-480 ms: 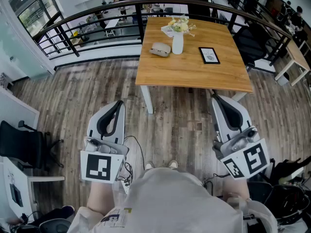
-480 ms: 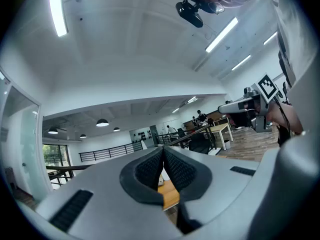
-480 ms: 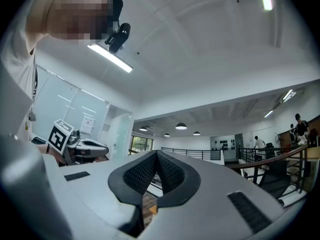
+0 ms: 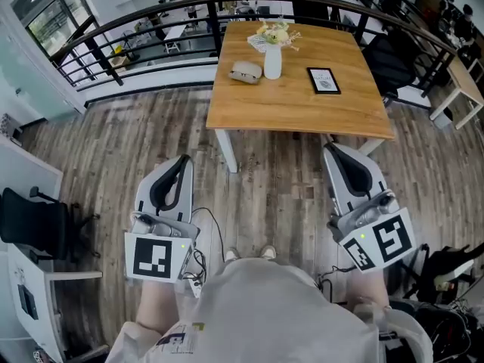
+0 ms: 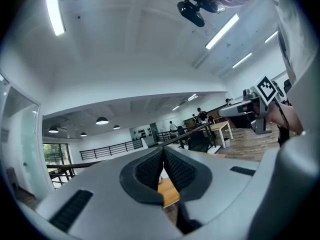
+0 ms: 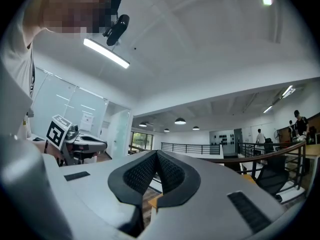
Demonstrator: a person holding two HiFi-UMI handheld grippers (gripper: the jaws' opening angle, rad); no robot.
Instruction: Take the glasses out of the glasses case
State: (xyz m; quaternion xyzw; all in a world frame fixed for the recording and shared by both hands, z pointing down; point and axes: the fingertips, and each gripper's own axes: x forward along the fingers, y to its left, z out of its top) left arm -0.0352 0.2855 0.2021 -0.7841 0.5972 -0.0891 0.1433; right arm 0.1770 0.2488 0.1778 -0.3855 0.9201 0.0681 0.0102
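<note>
Fingers [image 5: 150, 170] of my left gripper [image 4: 182, 162] closed tip to tip, nothing between them; right gripper [image 4: 332, 150] the same. Glasses case [image 4: 246, 71] lies on the worktop [image 4: 295, 108], just left of the white vase [image 4: 272, 63]. Both grippers held level, well short of the vase, over the plank floor [image 4: 272, 195].

Vase [image 4: 272, 63] and frame [image 4: 324, 81] on table [image 4: 295, 113]
</note>
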